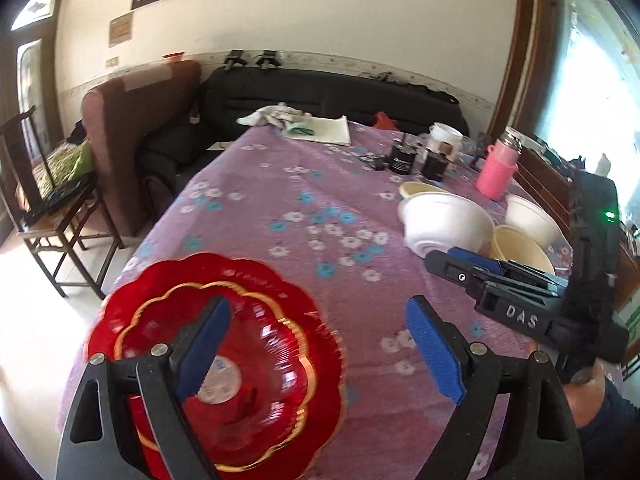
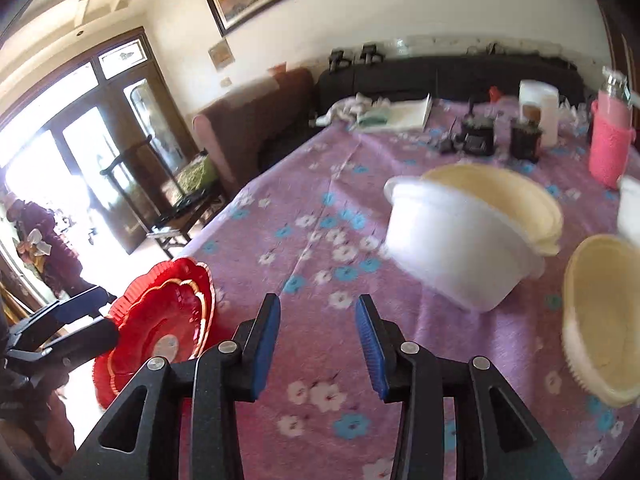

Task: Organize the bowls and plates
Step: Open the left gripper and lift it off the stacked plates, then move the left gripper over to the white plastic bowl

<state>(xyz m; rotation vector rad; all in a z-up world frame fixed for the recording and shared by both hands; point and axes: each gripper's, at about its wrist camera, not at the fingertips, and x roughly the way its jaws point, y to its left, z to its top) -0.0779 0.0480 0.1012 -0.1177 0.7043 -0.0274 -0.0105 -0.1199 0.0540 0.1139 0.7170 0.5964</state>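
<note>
fingers of left gripper (image 1: 318, 344) and right gripper (image 2: 318, 344) gape, holding nothing.

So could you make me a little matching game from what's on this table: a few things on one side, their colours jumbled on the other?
Things:
1. scalloped plates near the table's edge
2. bottle at the far side
3. tipped bowl in the middle
4. tablecloth

Colours:
A. white
B. purple with flowers
C. red with gold trim
D. pink

Pairs: 1-C, 2-D, 3-A, 4-B
</note>
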